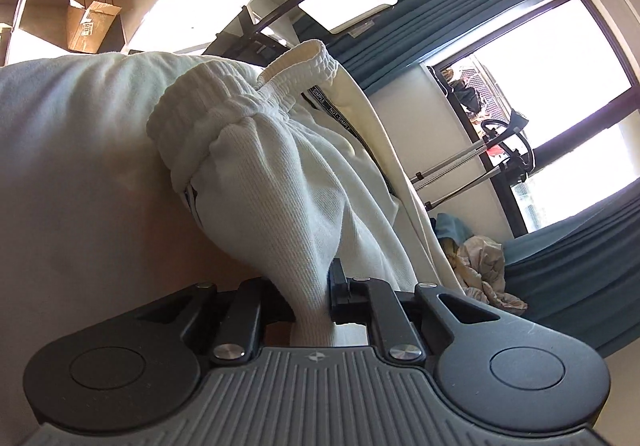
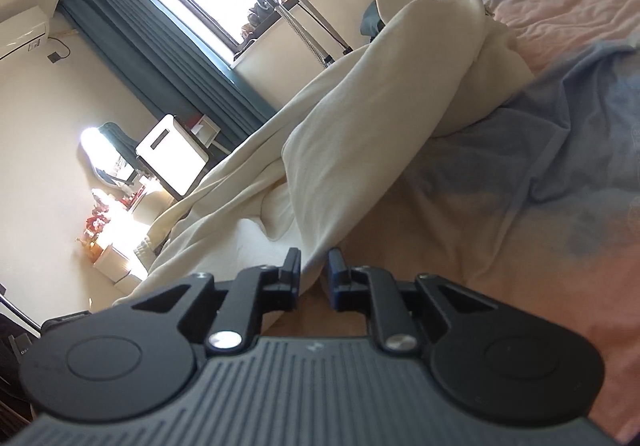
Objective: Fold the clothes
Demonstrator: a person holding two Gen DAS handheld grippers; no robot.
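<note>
Two grippers are gripping one pair of cream sweatpants (image 1: 280, 174). In the left wrist view, the left gripper (image 1: 310, 296) is pinching a bunched fold of ribbed fabric below the elastic waistband (image 1: 296, 66), its jaws narrowed onto the cloth. In the right wrist view, the right gripper (image 2: 314, 272) is clamping a thin edge of the sweatpants' leg (image 2: 360, 134), jaws nearly closed on it, while the leg is trailing across the bed (image 2: 540, 206) toward its far edge, over the pink and blue sheet.
</note>
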